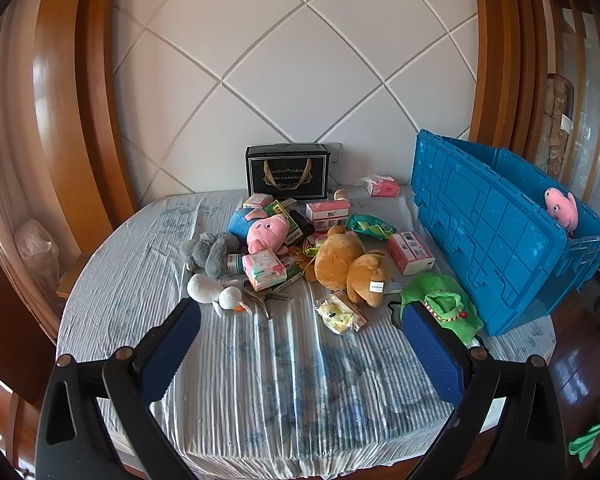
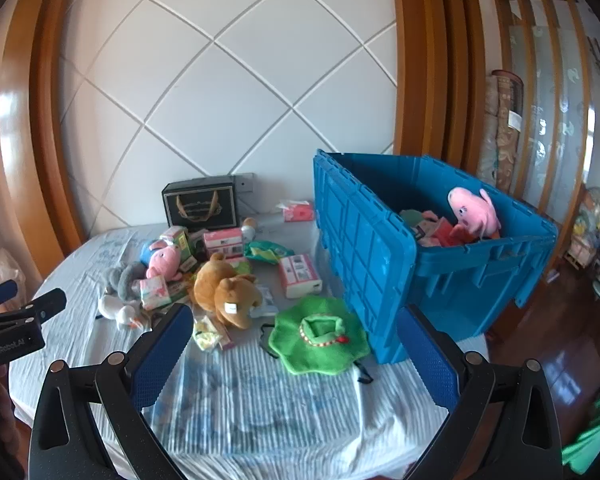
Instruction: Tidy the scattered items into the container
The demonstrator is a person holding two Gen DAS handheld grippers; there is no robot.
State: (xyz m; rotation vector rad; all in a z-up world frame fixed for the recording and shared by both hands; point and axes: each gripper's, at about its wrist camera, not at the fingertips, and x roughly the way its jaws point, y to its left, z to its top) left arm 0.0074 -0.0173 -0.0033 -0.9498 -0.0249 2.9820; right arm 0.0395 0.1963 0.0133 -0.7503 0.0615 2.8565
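Note:
A blue plastic crate [image 2: 364, 240] stands open at the table's right, holding a pink pig plush [image 2: 474, 210] and some boxes; it also shows in the left wrist view [image 1: 488, 224]. Scattered on the striped cloth are a brown bear plush [image 1: 350, 266], a green frilled toy [image 2: 320, 334], a second pink pig [image 1: 266, 232], a grey plush [image 1: 212, 252], a white duck [image 1: 216, 292], tissue packs [image 1: 410, 252] and a yellow packet [image 1: 340, 312]. My left gripper [image 1: 300, 348] is open and empty, short of the pile. My right gripper [image 2: 294, 352] is open and empty above the green toy.
A black gift bag [image 1: 287, 172] stands at the back by the quilted white wall. A pink tissue pack [image 1: 382, 186] lies behind the crate. Pliers [image 1: 266, 300] lie by the duck. The table [image 1: 260, 400] has a curved front edge; wood floor lies to the right.

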